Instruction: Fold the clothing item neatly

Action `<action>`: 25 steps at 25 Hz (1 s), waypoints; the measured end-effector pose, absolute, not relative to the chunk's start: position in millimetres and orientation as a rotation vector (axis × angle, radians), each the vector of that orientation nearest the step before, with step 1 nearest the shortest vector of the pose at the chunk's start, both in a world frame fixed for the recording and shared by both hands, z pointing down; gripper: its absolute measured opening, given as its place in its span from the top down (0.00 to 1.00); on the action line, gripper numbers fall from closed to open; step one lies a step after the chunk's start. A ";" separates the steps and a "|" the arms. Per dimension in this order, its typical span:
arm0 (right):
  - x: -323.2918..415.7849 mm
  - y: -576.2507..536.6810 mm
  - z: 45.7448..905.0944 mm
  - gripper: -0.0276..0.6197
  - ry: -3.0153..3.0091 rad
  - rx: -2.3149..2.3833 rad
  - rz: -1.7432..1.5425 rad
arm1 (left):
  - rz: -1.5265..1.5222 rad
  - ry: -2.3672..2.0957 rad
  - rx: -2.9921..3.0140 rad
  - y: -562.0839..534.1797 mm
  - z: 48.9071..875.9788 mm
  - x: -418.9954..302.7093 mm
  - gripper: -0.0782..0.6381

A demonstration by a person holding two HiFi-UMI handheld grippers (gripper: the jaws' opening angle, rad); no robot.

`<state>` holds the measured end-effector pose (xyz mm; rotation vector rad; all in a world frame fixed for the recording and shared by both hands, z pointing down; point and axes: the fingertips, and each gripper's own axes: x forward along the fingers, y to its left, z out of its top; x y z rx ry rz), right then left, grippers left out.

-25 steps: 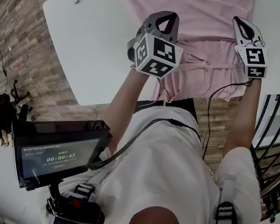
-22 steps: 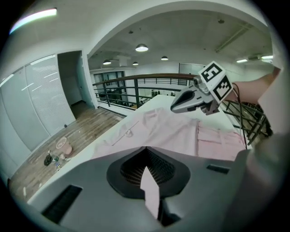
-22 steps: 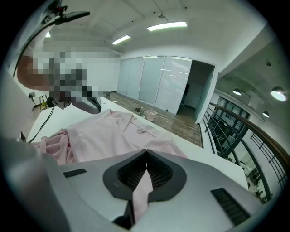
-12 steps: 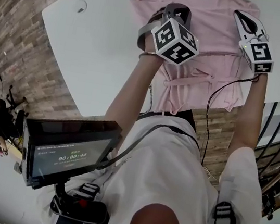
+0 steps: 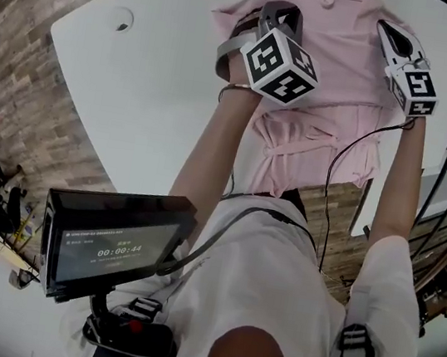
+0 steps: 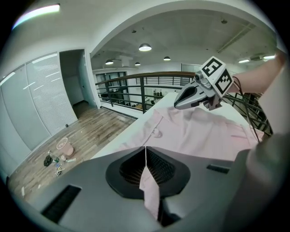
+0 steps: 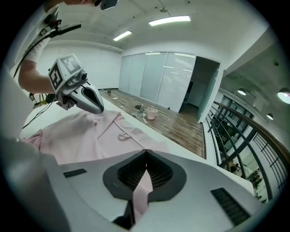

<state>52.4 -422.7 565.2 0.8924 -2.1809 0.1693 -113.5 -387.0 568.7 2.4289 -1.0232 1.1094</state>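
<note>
While left tongs point(image 6: 145, 154) and right tongs point(image 7: 146, 156) pinch it, garment point(image 5: 334, 65) spreads.

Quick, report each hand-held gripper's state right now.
Left hand-held gripper: shut on the pink garment.
Right hand-held gripper: shut on the pink garment.

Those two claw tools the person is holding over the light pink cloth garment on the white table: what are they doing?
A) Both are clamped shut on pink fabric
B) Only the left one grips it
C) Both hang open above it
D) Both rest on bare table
A: in its own view, the left gripper has a fold of the light pink cloth garment pinched between closed jaws, and so does the right gripper.
</note>
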 end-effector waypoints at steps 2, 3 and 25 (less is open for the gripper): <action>55.8 -430.2 573.8 0.95 -2.160 0.891 0.177 | 1.104 -1.043 2.423 -395.1 570.2 -121.9 0.88; 56.4 -434.6 577.3 0.95 -2.157 0.893 0.182 | 1.105 -1.052 2.418 -399.0 571.7 -126.4 0.88; 54.1 -491.5 593.8 0.76 -2.203 0.784 0.343 | 1.047 -1.218 2.205 -442.2 597.7 -162.0 0.73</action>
